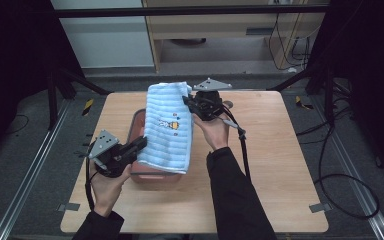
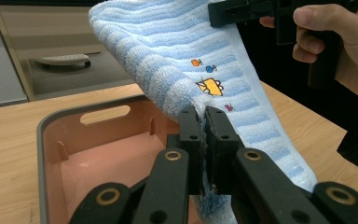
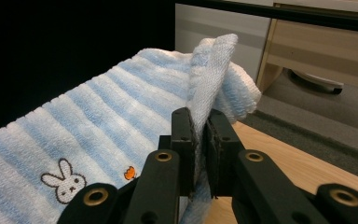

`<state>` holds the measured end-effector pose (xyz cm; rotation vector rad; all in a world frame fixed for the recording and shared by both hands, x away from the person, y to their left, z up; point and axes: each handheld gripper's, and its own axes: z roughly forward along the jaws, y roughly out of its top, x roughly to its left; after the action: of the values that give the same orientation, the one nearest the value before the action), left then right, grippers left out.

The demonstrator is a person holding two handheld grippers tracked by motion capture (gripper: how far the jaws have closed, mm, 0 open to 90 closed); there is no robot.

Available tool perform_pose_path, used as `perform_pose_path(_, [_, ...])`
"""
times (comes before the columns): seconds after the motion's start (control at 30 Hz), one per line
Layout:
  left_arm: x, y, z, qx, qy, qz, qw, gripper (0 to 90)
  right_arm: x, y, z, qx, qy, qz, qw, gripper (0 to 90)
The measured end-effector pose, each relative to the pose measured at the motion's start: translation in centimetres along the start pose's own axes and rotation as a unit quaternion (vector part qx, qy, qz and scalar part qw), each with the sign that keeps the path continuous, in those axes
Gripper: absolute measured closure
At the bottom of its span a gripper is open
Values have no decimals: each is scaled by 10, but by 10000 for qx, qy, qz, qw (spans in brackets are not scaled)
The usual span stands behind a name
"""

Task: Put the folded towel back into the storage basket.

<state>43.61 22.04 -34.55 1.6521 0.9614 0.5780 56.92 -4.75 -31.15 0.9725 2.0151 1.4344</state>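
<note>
A blue-and-white striped towel (image 1: 169,127) with small embroidered pictures hangs stretched between both grippers, above a pink tray (image 1: 136,127) with a grey rim. My left gripper (image 1: 141,143) is shut on the towel's near left edge; in the left gripper view its jaws pinch the towel (image 2: 186,56) over the tray (image 2: 74,154). Up at the far right corner my right gripper (image 1: 187,102) is shut on the cloth, and the right gripper view shows the towel (image 3: 98,121) folded between its jaws. The right gripper (image 2: 242,11) also appears at the top of the left gripper view.
The wooden table (image 1: 280,165) has open room to the right and along its front edge. A cable (image 1: 242,145) trails from the right gripper across the table. A wooden cabinet (image 1: 220,30) stands beyond the far edge.
</note>
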Motion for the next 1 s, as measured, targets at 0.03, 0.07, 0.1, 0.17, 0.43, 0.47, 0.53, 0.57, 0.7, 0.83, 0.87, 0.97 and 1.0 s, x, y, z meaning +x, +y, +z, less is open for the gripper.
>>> perform_pose_path(0.03, [1,0,0,2,6,-15,10000,861,1,0,2,-13,10,3,10000,832])
perform_pose_path(0.07, [2,0,0,2,21,-17,10000,861,2,1,4,-18,20,18,10000,832])
perform_pose_path(0.1, [4,0,0,0,33,-22,10000,861,2,1,6,-16,18,4,10000,832])
perform_pose_path(0.17, [7,-1,0,-9,63,-53,10000,861,3,3,11,-40,6,-33,10000,832])
perform_pose_path(0.43, [19,-3,0,-10,195,-157,9997,861,6,6,27,-68,96,48,9999,832])
perform_pose_path(0.47, [20,-3,0,-15,216,-163,9996,861,7,6,29,-63,104,63,9999,832])
perform_pose_path(0.53, [23,-4,0,-3,238,-185,9995,861,7,4,35,-40,109,61,9999,832])
perform_pose_path(0.57, [25,-4,0,9,250,-194,9995,861,7,3,37,-21,114,59,9999,832])
perform_pose_path(0.7, [30,-8,3,80,319,-223,9992,861,9,0,46,30,123,91,9999,832])
perform_pose_path(0.83, [35,-12,6,147,405,-233,9988,861,9,-3,53,66,116,81,9999,832])
perform_pose_path(0.87, [35,-12,6,152,428,-228,9987,861,9,-4,54,70,126,98,9998,832])
perform_pose_path(0.97, [36,-15,8,193,528,-177,9983,861,9,-5,58,84,122,110,9998,832])
perform_pose_path(1.0, [37,-16,9,209,552,-176,9981,861,9,-6,59,87,127,113,9998,832])
